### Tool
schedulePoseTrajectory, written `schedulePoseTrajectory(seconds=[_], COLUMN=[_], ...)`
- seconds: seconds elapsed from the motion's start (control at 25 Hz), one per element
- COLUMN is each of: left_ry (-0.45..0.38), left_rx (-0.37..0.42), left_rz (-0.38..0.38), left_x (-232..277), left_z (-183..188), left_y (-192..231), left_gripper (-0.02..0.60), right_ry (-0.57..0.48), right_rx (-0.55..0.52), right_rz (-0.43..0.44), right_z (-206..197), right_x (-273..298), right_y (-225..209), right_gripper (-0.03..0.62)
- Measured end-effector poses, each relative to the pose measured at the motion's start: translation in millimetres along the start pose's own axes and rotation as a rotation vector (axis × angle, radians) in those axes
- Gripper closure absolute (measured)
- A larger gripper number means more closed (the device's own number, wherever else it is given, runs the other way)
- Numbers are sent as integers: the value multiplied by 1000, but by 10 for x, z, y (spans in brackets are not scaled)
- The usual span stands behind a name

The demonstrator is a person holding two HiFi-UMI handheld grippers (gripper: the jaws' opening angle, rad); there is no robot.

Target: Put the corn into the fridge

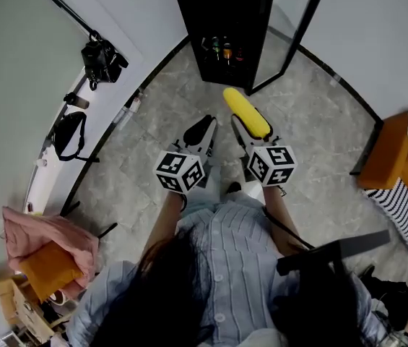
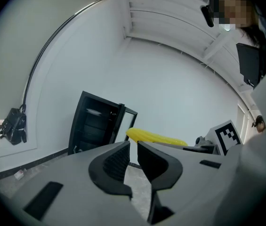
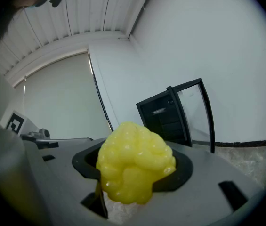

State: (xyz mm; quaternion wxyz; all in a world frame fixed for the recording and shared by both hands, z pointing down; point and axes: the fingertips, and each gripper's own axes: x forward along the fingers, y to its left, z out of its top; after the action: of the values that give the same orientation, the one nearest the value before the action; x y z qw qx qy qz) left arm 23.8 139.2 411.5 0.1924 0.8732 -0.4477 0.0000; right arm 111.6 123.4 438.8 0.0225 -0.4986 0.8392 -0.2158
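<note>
My right gripper (image 1: 251,134) clamps the corn (image 1: 246,112) near its base; it seems stiff, light, knobbly. My left gripper (image 1: 204,127) is closed, empty.

Yellow corn (image 1: 246,112), black fridge (image 1: 225,27), grey marbled floor (image 1: 312,121), pale-blue striped shirt (image 1: 240,259).

Even, soft indoor light throughout; both gripper views bend strongly and darken at their edges.

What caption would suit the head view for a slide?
From above: right gripper holds a yellow corn cob before the open black fridge; left gripper empty beside it.
</note>
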Motion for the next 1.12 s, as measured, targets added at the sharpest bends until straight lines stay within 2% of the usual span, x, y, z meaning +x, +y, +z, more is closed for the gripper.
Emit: schedulePoseTrajectory(seconds=[0.2,0.6,0.84,1.12], left_ry=[24,62,71,65], left_rx=[-22,-54,-77,-92], left_rz=[-14,-27,-41,-105], left_x=[260,772,846,1132], left_z=[29,303,504,673], left_y=[280,1157,1691,2052], left_gripper=[523,525,525,525], right_ry=[-3,41,54,52], right_rx=[-50,60,70,92], right_rz=[-5,-44,-84,-123], right_z=[77,64,87,107], right_x=[341,1289,1725,2153], right_y=[-72,-200,-90,-128], right_gripper=[332,332,332,332])
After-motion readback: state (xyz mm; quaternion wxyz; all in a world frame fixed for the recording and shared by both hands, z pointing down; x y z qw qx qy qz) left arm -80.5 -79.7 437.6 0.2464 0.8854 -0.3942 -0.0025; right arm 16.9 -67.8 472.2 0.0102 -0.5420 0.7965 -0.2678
